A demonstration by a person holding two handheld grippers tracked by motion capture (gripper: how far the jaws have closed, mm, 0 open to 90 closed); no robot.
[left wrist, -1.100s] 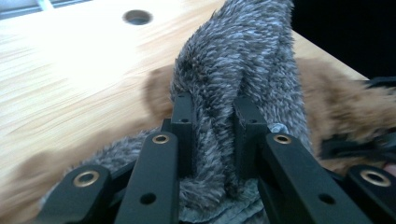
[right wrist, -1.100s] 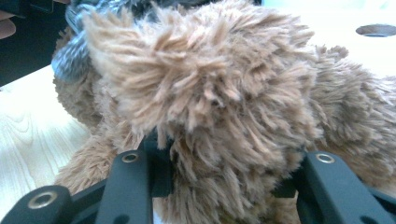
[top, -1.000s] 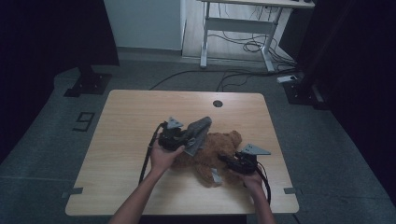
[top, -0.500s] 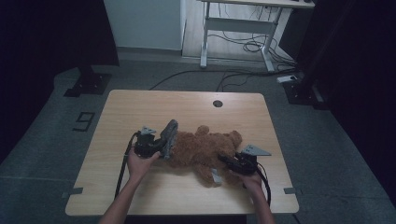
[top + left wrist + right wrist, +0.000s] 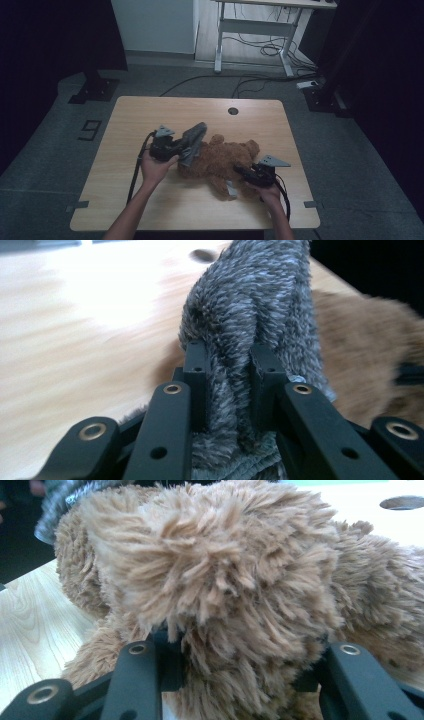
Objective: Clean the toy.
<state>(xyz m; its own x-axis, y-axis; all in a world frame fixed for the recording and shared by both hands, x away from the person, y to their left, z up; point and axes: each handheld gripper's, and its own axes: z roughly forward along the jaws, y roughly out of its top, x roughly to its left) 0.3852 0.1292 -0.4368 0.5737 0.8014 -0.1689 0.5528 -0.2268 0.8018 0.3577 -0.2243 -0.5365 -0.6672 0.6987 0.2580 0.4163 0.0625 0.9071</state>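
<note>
Pinching grey fleece [image 5: 250, 315] between left jaws, right jaws gripping teddy bear [image 5: 225, 580].

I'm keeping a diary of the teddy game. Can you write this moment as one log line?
left gripper: shut on grey cloth | right gripper: shut on teddy | teddy: lying on table

Both forearms reach forward, left tool [image 5: 186, 146] and right tool [image 5: 240, 172] clamped.
</note>
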